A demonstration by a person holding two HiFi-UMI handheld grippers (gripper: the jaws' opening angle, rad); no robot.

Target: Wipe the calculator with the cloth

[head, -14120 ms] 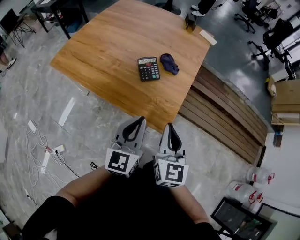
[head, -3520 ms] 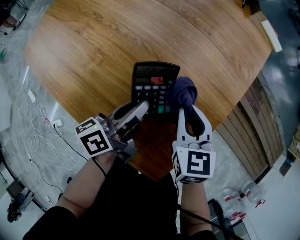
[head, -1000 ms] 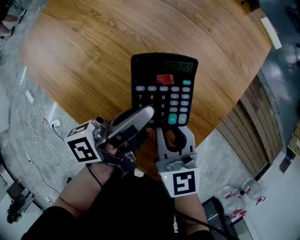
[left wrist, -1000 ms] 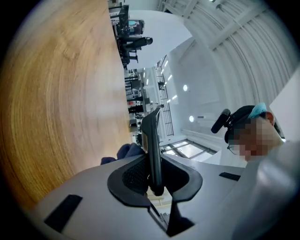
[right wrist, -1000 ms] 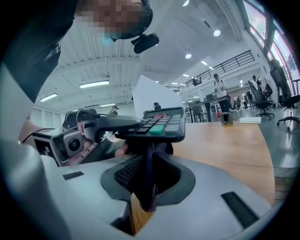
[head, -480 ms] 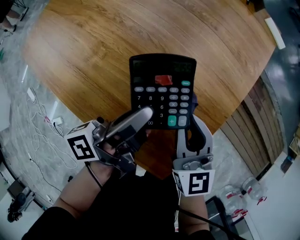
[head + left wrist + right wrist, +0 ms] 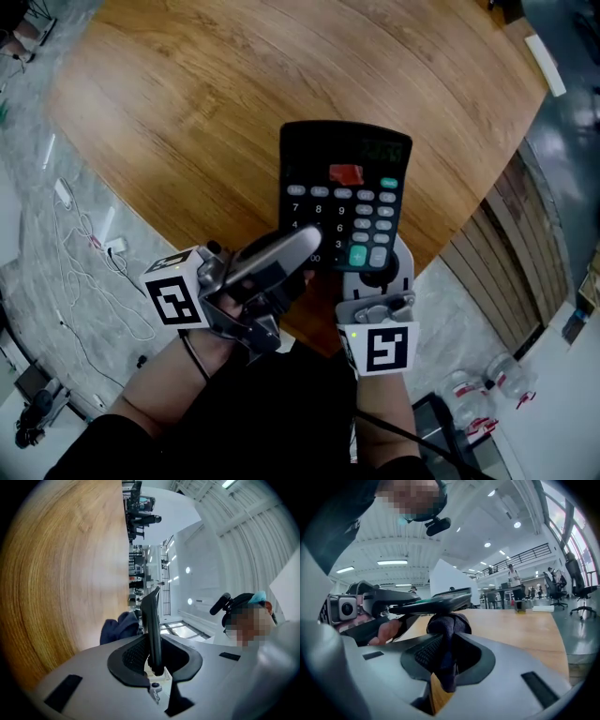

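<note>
The left gripper (image 7: 302, 248) holds the calculator (image 7: 345, 192) raised clear of the table (image 7: 187, 94), with its fingers (image 7: 281, 251) clamped on the lower left edge. In the head view the upper finger covers that corner. The left gripper view shows the calculator edge-on only, so the keys cannot be seen. The right gripper (image 7: 375, 277) has its fingers (image 7: 426, 651) clamped on the cloth (image 7: 449, 623). In the head view the cloth and the right fingertips are hidden beneath the calculator's lower right corner. The right gripper view shows the cloth against the calculator's underside.

Grey left gripper (image 7: 309, 242) and right gripper (image 7: 377, 276) carry black-and-white marker cubes (image 7: 178, 300).
</note>
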